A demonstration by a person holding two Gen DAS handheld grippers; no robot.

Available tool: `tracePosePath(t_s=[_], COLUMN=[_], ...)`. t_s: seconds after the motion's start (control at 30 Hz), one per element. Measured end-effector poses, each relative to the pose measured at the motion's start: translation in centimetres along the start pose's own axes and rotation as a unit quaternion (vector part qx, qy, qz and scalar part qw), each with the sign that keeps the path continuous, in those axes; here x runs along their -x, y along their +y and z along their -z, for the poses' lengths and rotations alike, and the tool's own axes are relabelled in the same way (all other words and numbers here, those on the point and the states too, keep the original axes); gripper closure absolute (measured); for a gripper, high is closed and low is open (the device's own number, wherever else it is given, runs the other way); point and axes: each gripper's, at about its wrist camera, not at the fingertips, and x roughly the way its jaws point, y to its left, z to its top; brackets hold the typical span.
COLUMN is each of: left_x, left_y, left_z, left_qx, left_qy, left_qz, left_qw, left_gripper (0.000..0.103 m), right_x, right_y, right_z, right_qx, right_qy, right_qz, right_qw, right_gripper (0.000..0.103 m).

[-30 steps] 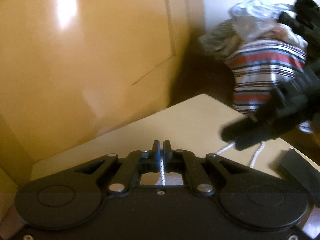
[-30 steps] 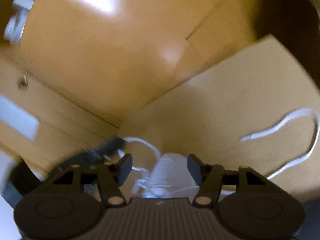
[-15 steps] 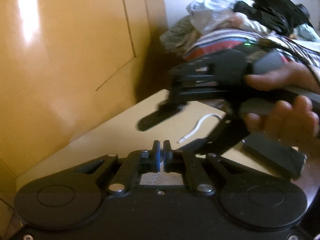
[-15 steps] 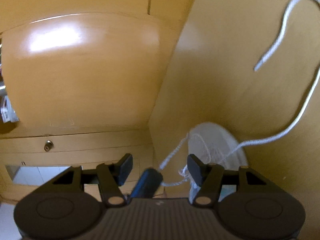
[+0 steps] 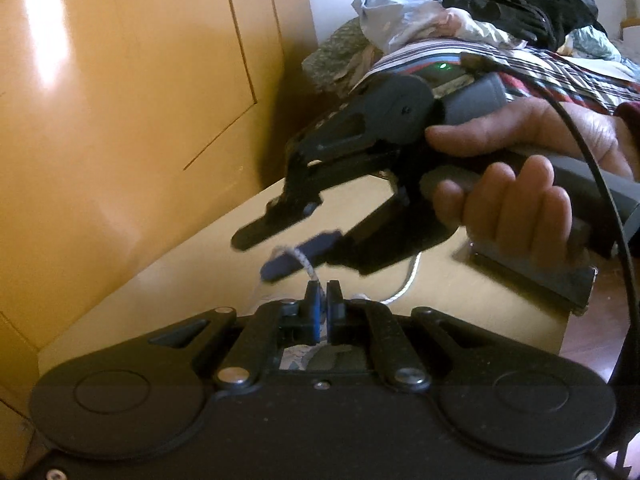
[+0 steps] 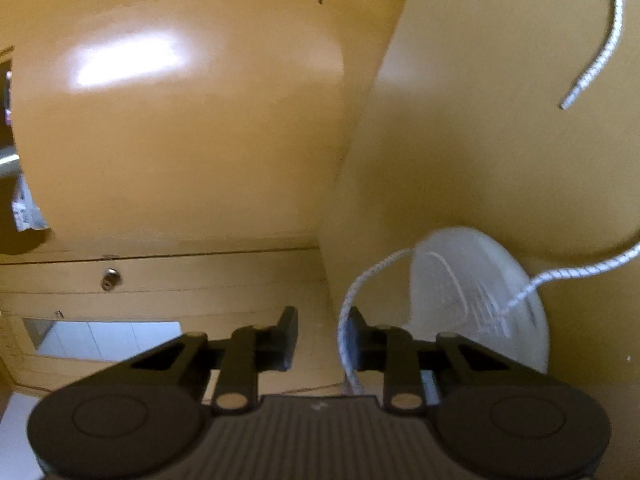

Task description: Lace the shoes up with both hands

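My left gripper (image 5: 322,300) is shut on a white shoelace (image 5: 306,266), which sticks up out of its tips. A person's hand holds my right gripper (image 5: 276,254) just above and beyond it, lying on its side, with the lace at its lower finger. In the right wrist view my right gripper (image 6: 322,336) has its jaws closing with a gap still between them. The shoelace (image 6: 346,312) runs along the inner face of its right finger. The white shoe (image 6: 480,292) sits close behind on the tan tabletop (image 6: 480,120). A loose lace end (image 6: 592,72) lies farther off.
A glossy wooden panel (image 5: 140,100) stands right behind the table. A dark flat object (image 5: 532,276) lies near the table's right edge. Piled clothes (image 5: 480,12) lie on a striped cover beyond. A drawer with a lock (image 6: 110,280) sits low on the left.
My right gripper has come down close over the left gripper's tips and rolled. Its jaws have narrowed, and the lace now lies between them. The left gripper stays shut on the lace.
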Motion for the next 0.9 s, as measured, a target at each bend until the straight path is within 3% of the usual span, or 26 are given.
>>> tracePosePath(t_s=[0.3,0.63,0.77,0.9], left_x=[-0.2,-0.2,-0.4,-0.7], left_y=[-0.1,0.2,0.1,0.1], left_z=[0.2,0.6,0.5,0.4], left_qx=[-0.002,0.005,0.009,0.011], left_qy=[0.008,0.013,0.014,0.013], left_qz=[-0.006,-0.017,-0.021,-0.036], left_qw=[0.9999,0.9998,0.9996,0.9992], left_gripper=[0.103,0.103,0.103,0.102], right_x=[1.5,2.5,2.7,2.8], right_y=[0.9,1.3,1.7,2.7], right_z=[-0.9,-1.5,-1.5,-1.0], right_qx=[0.051,0.103,0.111,0.145], right_qy=[-0.041,-0.064,-0.065,-0.071], right_qz=[0.004,0.027,0.038,0.053], right_qw=[0.998,0.992,0.991,0.986], right_gripper=[0.086,0.087,0.099,0.100])
